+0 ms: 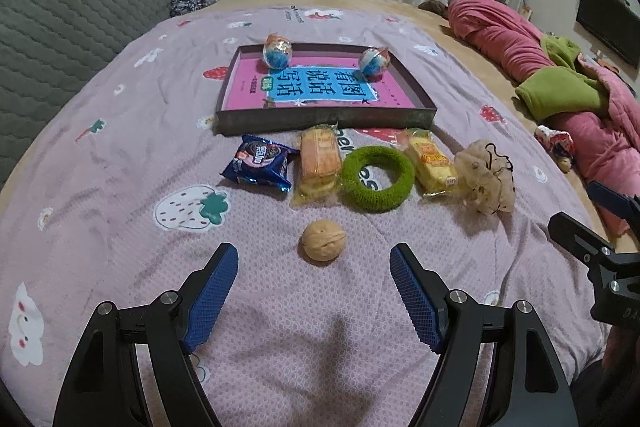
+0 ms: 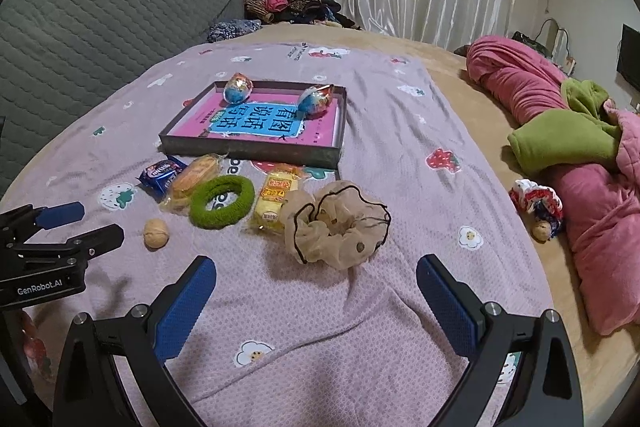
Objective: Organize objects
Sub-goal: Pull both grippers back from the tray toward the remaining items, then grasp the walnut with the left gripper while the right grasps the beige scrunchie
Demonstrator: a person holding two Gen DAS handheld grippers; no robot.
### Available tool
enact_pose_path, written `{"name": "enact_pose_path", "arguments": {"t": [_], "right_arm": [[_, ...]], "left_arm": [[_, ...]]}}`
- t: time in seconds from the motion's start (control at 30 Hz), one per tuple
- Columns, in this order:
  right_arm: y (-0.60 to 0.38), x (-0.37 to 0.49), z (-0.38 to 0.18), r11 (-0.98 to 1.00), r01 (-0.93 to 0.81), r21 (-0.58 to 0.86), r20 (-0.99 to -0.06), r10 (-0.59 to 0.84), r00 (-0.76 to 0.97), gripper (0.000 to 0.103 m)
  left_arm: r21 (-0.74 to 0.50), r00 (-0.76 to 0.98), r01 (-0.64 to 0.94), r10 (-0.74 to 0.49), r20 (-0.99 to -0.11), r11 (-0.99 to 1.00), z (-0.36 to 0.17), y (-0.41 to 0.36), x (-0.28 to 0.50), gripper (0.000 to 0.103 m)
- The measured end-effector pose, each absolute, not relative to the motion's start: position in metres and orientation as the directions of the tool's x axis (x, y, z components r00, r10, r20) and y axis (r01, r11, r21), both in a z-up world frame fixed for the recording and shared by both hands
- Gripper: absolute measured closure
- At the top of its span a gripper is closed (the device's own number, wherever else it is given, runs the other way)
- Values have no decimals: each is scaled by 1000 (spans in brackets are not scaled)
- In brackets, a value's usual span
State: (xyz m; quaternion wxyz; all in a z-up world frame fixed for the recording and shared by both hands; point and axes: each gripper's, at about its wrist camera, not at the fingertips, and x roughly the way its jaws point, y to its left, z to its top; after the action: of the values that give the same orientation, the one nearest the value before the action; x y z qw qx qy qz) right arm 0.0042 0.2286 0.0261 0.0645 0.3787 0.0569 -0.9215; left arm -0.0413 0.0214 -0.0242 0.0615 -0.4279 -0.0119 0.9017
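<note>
Seen from the left wrist, your left gripper stands spread and empty, angled down at the bedspread, with the walnut lying just ahead of its fingertips and roughly centred between them. The likely step is to collect this nut for the shallow box beyond the row of snacks. To do it well, keep the nut midway between the two blue pads, lower until they straddle its widest part, and close slowly, since a round hard shell may squirt out on soft cloth. Avoid pressing into the fabric, which could bunch up under the fingers. Your right gripper shows only partly at the right edge, well apart from the nut.

Next, from the right wrist, your right gripper is likewise spread with nothing between its jaws, tilted down toward the beige scrunchie, which rests just ahead of it and touches the yellow snack pack. Approach the scrunchie from its free near side so that the pack is not dragged along. Your left gripper sits at the left, near the walnut. The green ring and blue biscuit packet lie in front of the box, outside it.
</note>
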Motion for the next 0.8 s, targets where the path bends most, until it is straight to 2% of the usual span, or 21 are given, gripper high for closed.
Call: {"name": "enact_pose_path", "arguments": {"t": [0.8], "right_arm": [[230,-19,-9,-986,159,-41,-740,-77,-668,2]], "left_arm": [[-101,-587,-124,155,-795,-987,-63,26,-61,23]]}}
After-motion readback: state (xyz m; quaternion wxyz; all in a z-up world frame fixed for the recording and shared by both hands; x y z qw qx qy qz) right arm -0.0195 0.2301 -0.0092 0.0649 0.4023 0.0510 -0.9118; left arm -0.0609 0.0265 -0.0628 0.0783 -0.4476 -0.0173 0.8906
